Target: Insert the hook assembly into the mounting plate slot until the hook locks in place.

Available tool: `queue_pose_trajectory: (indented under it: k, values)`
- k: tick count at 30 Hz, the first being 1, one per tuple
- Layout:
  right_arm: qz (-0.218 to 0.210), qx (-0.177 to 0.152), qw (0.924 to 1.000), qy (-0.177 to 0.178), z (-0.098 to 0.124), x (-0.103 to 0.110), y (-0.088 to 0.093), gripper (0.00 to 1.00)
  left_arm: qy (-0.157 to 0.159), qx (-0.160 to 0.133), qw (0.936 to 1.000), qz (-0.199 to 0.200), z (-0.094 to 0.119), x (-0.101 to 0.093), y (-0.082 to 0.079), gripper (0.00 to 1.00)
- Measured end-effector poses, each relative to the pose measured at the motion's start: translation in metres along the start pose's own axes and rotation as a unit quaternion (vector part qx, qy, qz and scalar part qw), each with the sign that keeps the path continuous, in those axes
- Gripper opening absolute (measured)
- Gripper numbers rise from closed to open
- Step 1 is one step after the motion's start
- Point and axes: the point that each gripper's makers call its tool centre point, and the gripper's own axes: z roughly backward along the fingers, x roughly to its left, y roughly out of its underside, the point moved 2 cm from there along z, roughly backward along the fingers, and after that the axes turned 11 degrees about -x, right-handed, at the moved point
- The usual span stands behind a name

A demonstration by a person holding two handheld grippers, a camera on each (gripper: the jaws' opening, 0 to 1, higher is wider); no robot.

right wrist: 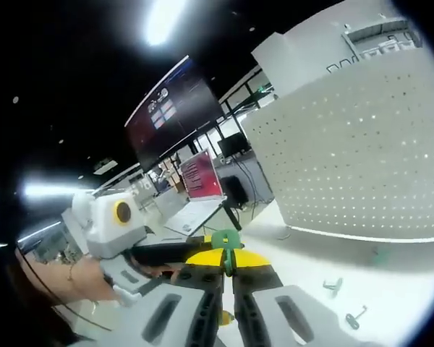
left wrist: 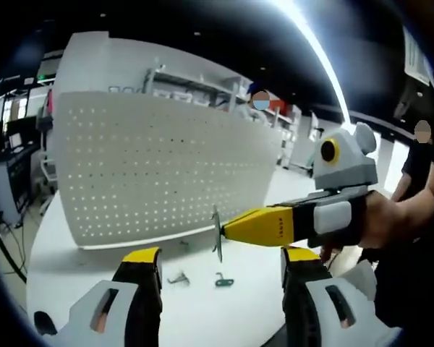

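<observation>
The green hook assembly with a flat metal plate (right wrist: 225,246) sits pinched between the closed yellow-tipped jaws of the right tool (right wrist: 226,269), its green head rising just above the jaw tips in the right gripper view. In the left gripper view the same right tool (left wrist: 228,228) enters from the right, held by a person's hand (left wrist: 390,220), and the thin metal plate of the hook assembly (left wrist: 217,233) stands edge-on at its tip, upright, above the white desk (left wrist: 202,303).

The left tool (left wrist: 220,264) has its yellow-and-black jaws spread wide apart with nothing between them. It also shows at the left of the right gripper view (right wrist: 112,217), gripped by a hand (right wrist: 79,278).

The large white perforated mounting board (left wrist: 159,166) stands upright on the desk beyond both tools; the hook assembly is near it but apart from it. In the right gripper view the board (right wrist: 362,152) occupies the upper right.

Two small loose metal hooks (left wrist: 179,277) (left wrist: 223,280) lie on the desk between the left tool and the board. The right gripper view shows similar small hooks (right wrist: 333,285) (right wrist: 356,316) on the desk (right wrist: 405,275) below the board.
</observation>
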Motion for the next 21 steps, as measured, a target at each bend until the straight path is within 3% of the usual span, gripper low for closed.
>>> queue_pose_trajectory:
  k: [6,11,21]
  values:
    - [0.032,-0.003,0.9995,0.004,-0.001,-0.003,0.0,0.0,0.005,-0.009,0.9999,0.01,0.001,-0.001,-0.003,0.82]
    - [0.034,-0.011,0.9993,0.01,-0.001,-0.006,-0.002,0.0,-0.001,-0.015,0.9996,0.023,0.004,0.002,-0.004,0.91]
    - [0.082,-0.052,0.9931,0.065,-0.002,-0.025,-0.019,0.0,-0.02,-0.013,0.9993,0.028,0.005,0.006,-0.001,1.0]
